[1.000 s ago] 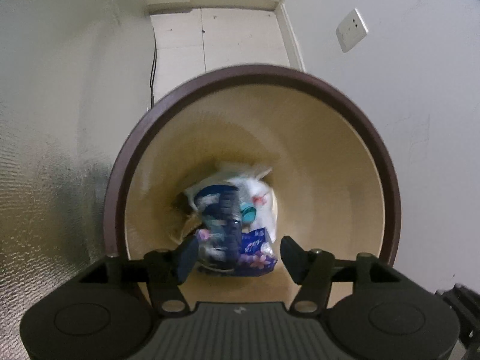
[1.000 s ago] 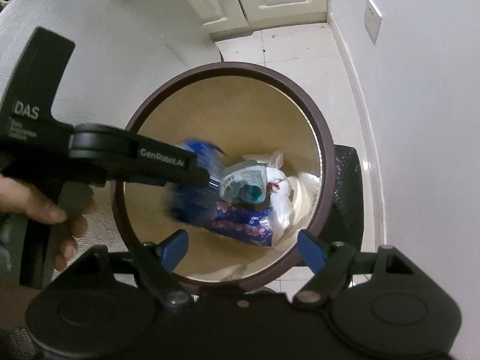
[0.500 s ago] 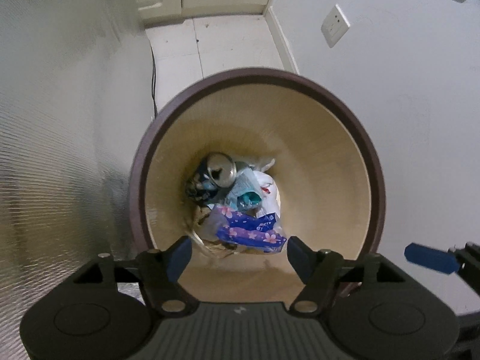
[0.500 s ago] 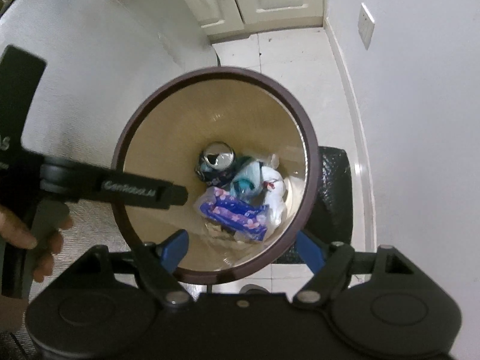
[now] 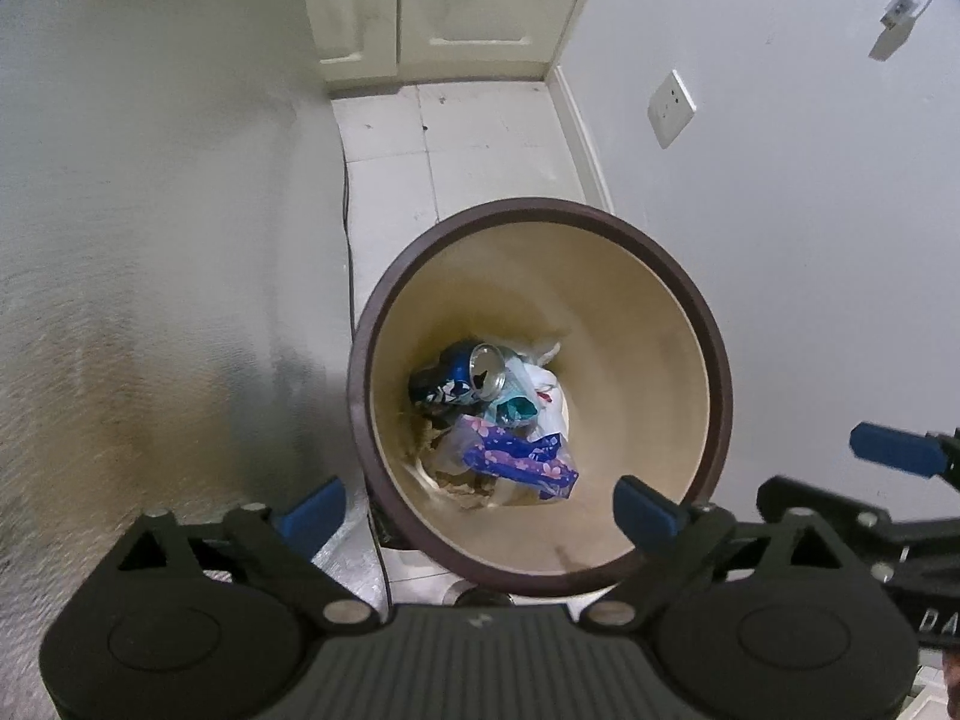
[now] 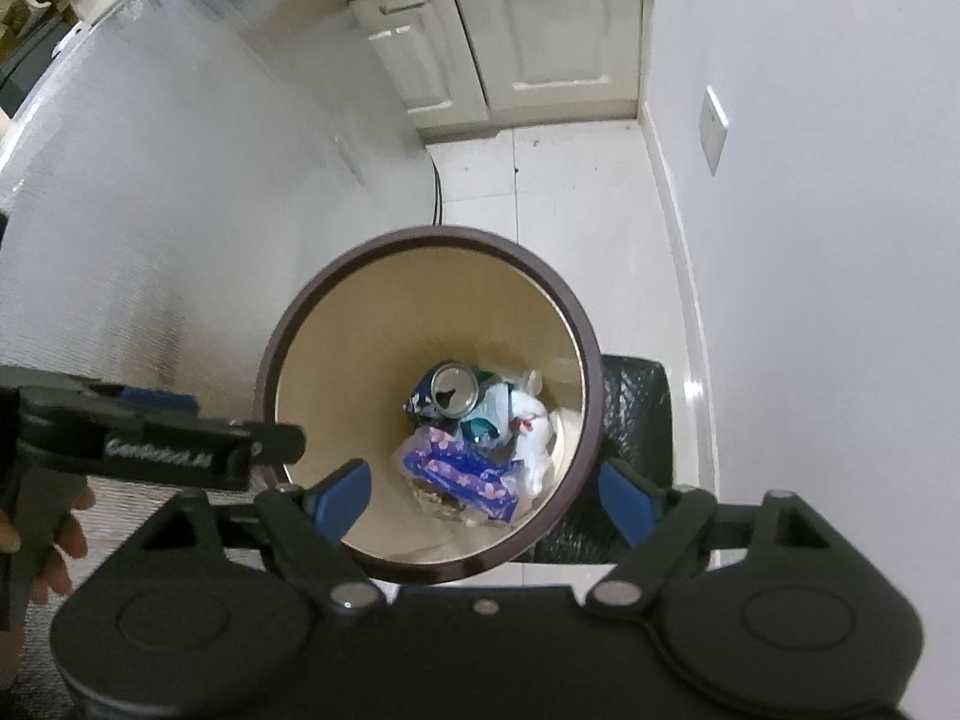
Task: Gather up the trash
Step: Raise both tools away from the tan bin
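Here we cannot see the bottom of the bin (image 5: 708,360), because a blue can (image 5: 453,375), a purple flowered packet (image 5: 516,462) and white plastic cover it, and the black thing (image 6: 636,456) behind the bin (half hidden) stays unclear to us. Our left gripper (image 5: 477,507) and right gripper (image 6: 483,495) hang over the bin with jaws opening and nothing between them. The bin stands on a white tiled floor (image 5: 480,150) between a pale wall (image 5: 780,240) and cream cabinet doors (image 6: 510,42).

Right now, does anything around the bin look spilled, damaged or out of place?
Nothing is spilled. The bin stands upright, and the dented blue can, the flowered packet and the white bag all lie inside it. Only the can looks damaged.
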